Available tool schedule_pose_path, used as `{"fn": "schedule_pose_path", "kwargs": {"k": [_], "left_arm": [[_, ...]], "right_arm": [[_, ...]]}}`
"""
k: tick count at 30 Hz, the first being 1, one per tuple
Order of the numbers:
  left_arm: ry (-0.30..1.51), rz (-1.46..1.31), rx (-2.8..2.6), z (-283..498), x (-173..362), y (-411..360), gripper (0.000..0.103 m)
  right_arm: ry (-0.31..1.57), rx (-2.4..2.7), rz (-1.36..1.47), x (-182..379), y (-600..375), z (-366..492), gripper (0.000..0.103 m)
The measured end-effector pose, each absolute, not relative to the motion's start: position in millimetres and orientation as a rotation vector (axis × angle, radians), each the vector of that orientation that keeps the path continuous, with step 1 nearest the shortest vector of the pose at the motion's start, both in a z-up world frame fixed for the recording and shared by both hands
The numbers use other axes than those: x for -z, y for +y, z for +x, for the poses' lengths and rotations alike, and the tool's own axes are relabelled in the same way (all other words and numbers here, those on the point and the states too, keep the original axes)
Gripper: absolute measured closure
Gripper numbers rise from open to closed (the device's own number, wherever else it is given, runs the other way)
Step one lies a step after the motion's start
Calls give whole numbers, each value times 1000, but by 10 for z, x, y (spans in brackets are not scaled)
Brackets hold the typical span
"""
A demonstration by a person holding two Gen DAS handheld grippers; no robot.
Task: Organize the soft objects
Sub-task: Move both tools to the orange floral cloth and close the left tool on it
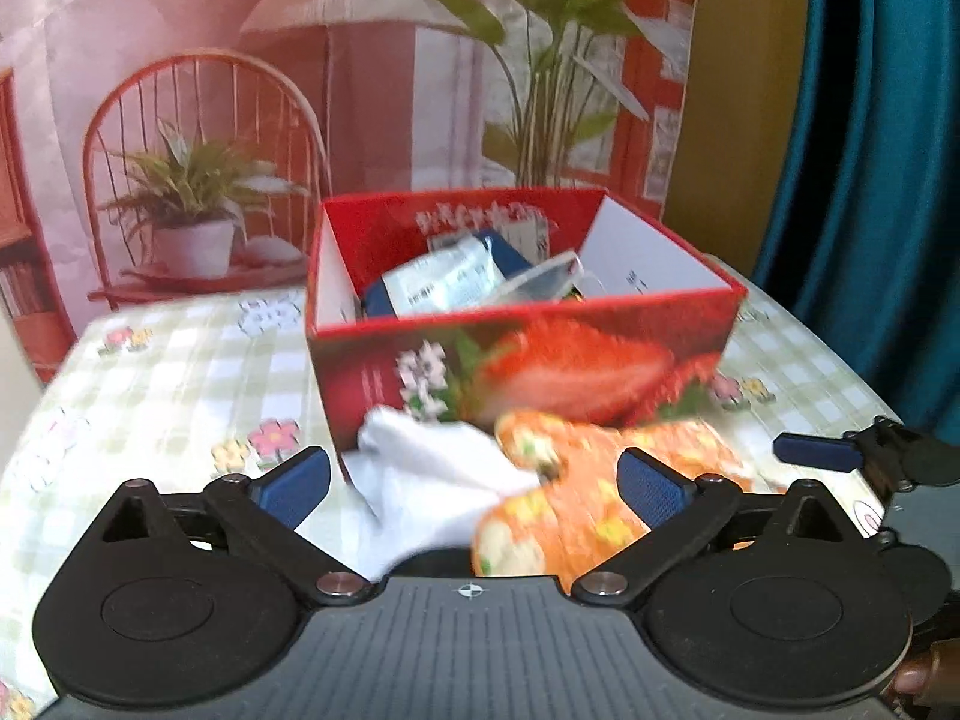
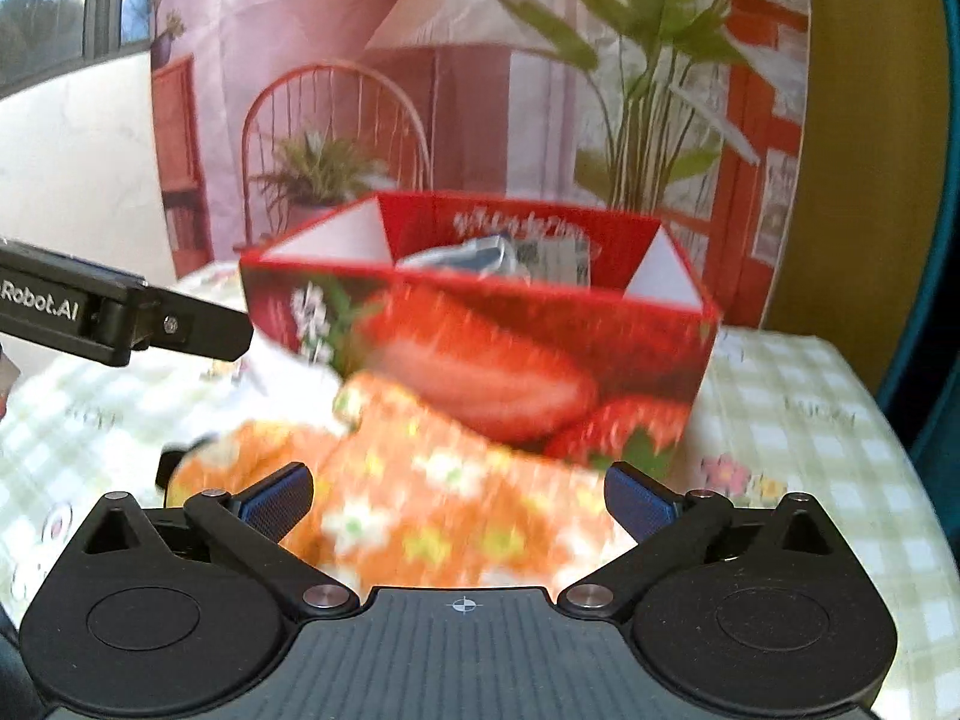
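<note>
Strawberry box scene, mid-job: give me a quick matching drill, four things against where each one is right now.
Things:
1. white cloth
2. orange floral cloth
3. plastic packets
4. strawberry box

Places:
A. inside the box
B. on the checked tablecloth, behind both cloths
C. on the table, left of the orange cloth in the left wrist view
D. in front of the box, between the right gripper fingers, not pinched

Pairs: 1-C, 2-D, 3-A, 4-B
</note>
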State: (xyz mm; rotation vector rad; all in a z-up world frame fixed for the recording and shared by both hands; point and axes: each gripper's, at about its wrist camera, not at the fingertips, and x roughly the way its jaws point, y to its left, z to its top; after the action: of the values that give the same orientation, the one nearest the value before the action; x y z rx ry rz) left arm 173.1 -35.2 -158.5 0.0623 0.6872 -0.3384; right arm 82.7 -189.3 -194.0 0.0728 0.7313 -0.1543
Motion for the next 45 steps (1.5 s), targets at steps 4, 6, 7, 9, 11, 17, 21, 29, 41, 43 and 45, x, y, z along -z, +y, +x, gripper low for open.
{"fn": "schedule_pose_path", "kwargs": {"k": [4, 6, 7, 9, 11, 17, 21, 29, 41, 43, 45], "left_arm": [[749, -2, 364, 1717, 1763, -296, 31], [788, -46, 380, 1731, 1865, -264, 41], [801, -63, 386, 1734, 1910, -255, 43], [823, -81, 388, 1733, 1985, -245, 45], [831, -88, 392, 1724, 2043, -255, 46], [835, -78, 420, 1671, 2117, -328, 68], [786, -94, 424, 1643, 2041, -295, 90], [713, -52, 414, 1424, 1841, -186, 91], [790, -71, 382, 1345, 2182, 57, 90], [801, -67, 379, 1339, 2265, 46, 89], [815, -79, 373, 1329, 2347, 73, 88]], "right_arm": [[763, 175, 88, 2073, -1861, 744, 0], [756, 183, 124, 2100, -1897, 689, 0], [754, 186, 140, 2104, -1916, 675, 0], [749, 193, 158, 2116, -1956, 641, 0], [746, 197, 164, 2127, -1989, 622, 1], [743, 183, 205, 2188, -2057, 578, 2], [738, 175, 215, 2188, -2066, 562, 5], [683, 162, 241, 2030, -2069, 494, 11], [668, 113, 258, 2015, -1964, 481, 23], [673, 109, 253, 2052, -1931, 468, 28], [685, 102, 240, 2097, -1899, 455, 37]]}}
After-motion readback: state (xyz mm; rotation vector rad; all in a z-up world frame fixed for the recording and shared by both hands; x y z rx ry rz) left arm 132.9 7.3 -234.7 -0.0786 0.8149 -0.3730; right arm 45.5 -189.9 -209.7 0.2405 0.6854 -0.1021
